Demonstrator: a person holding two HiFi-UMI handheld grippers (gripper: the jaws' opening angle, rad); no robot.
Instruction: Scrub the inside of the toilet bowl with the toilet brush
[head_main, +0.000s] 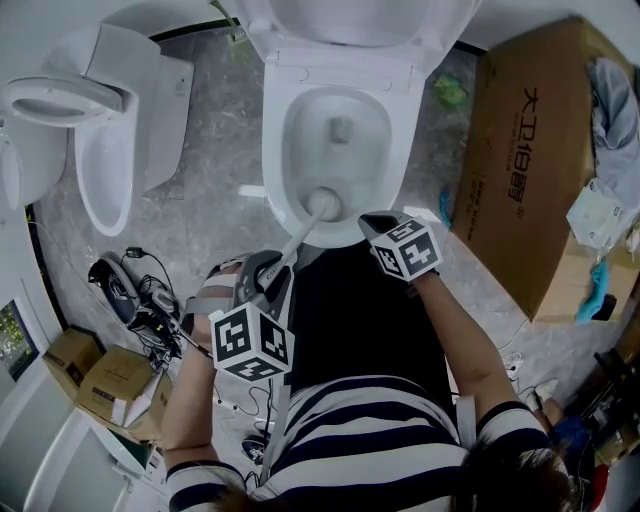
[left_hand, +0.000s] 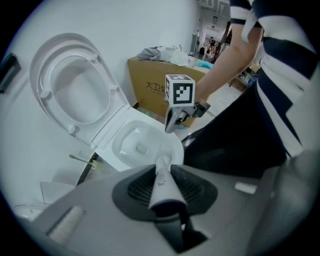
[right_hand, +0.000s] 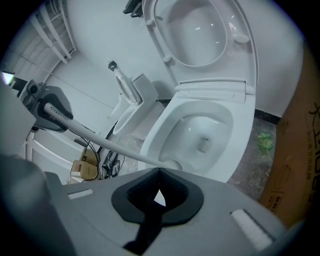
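The white toilet bowl (head_main: 300, 75) stands open at top centre, its lid raised (left_hand: 75, 85). A white toilet brush (head_main: 322, 203) has its head low inside the bowl, against the near wall. Its slim handle (left_hand: 163, 182) slants back to my left gripper (head_main: 278, 268), which is shut on it. The right gripper view shows the handle (right_hand: 100, 142) crossing from the left and the head (right_hand: 172, 164) at the near rim. My right gripper (head_main: 378, 222) hovers at the bowl's front rim, jaws shut with nothing between them (right_hand: 159, 175).
A second toilet (head_main: 110, 140) stands at the left. A large cardboard box (head_main: 530, 150) with cloths on it is close on the right. Small boxes (head_main: 100, 380) and tangled cables with tools (head_main: 140, 300) lie on the marble floor at lower left.
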